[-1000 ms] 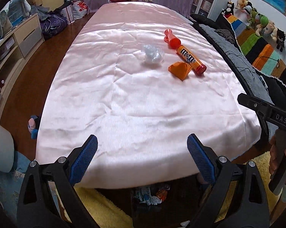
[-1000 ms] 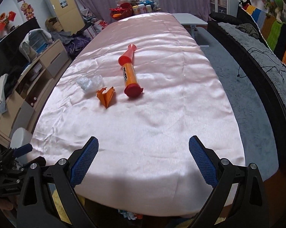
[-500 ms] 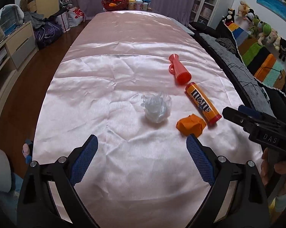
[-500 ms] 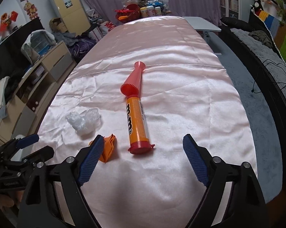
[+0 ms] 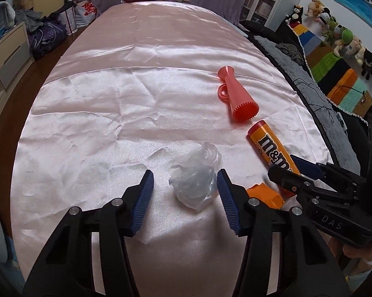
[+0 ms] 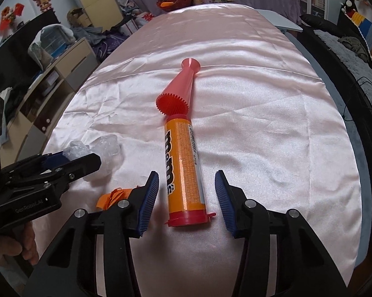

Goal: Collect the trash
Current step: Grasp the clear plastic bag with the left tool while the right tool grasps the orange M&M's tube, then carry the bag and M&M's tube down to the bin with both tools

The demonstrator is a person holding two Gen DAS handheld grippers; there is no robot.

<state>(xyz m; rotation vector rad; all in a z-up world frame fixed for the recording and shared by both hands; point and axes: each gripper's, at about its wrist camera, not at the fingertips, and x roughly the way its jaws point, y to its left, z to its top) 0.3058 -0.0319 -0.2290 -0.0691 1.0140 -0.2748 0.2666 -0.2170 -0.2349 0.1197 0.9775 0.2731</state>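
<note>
**A:** What does your left wrist view give you?

**B:** My left hand-held gripper [image 5: 184,193] is released but its jaws are closing, and the crumpled clear plastic wrap [image 5: 195,178] sits between them on the pink satin cloth [image 5: 111,104] of the worktop. The wrap lies nearer my right-hand pad [image 5: 226,195]; the left-hand pad stands apart from it. So I judge I should shift a touch toward that side to centre it, or one pad will shove it before the other arrives. It looks springy and light, so I want to close fully, low on the bundle.

**A:** Anything crowding it?

**B:** The orange paper scrap [image 5: 267,195] lies just beyond my right-hand finger, and my right hand-held gripper [image 5: 294,170] comes in over it. I should keep the two tools from knocking.

**A:** And the right wrist view?

**B:** The jaws of my right hand-held gripper [image 6: 187,195] are closing too, not yet touching. The orange candy tube [image 6: 183,168] lies lengthwise between them, red cap end nearest me, its far end by the red plastic cone [image 6: 178,91]. I think a grip across the tube's body above the cap is best; it is round and could roll on slick satin, so I should close squarely.

**A:** And the scrap?

**B:** Just outside my left-hand finger; it waits.
</note>
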